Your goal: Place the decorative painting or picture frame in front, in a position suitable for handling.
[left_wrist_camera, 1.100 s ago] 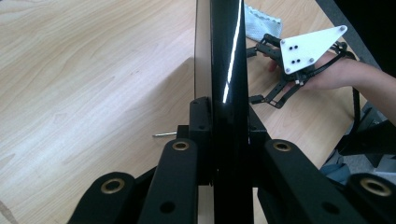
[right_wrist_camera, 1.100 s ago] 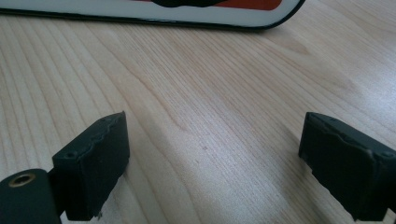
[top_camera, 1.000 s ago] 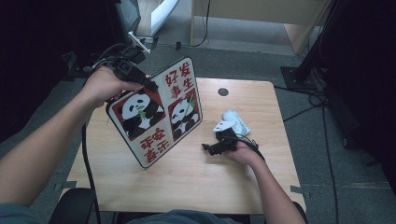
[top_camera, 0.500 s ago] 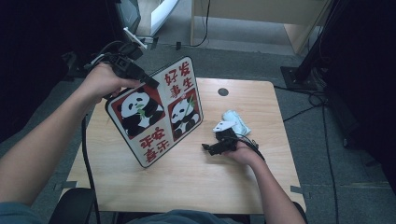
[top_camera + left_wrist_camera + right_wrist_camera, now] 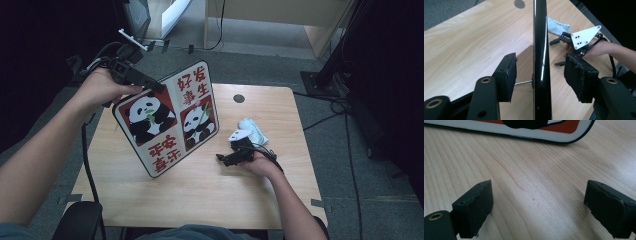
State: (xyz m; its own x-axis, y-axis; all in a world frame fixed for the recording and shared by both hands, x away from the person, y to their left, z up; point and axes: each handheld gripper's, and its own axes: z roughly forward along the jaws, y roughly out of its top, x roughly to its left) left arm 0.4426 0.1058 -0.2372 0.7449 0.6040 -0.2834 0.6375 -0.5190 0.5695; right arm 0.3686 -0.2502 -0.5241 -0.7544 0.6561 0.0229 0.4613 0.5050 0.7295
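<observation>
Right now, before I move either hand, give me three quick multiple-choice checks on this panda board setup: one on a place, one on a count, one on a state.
1. Where does the white cloth lie?
A. On the table beside the right gripper
B. On the floor
C. On top of the board

2. How many pandas are pictured on the panda board?
A. One
B. Two
C. Four

3. How do the left gripper jaws stand on the board's edge?
A. Clamped tight on it
B. Apart, with the edge between them and gaps at both pads
C. Away from the board altogether

Answers:
1. A, the high view shows it on the wood by the right hand.
2. B, two panda panels sit side by side.
3. B, the left gripper view shows both pads clear of the edge; the jaws have just been opening.
</observation>
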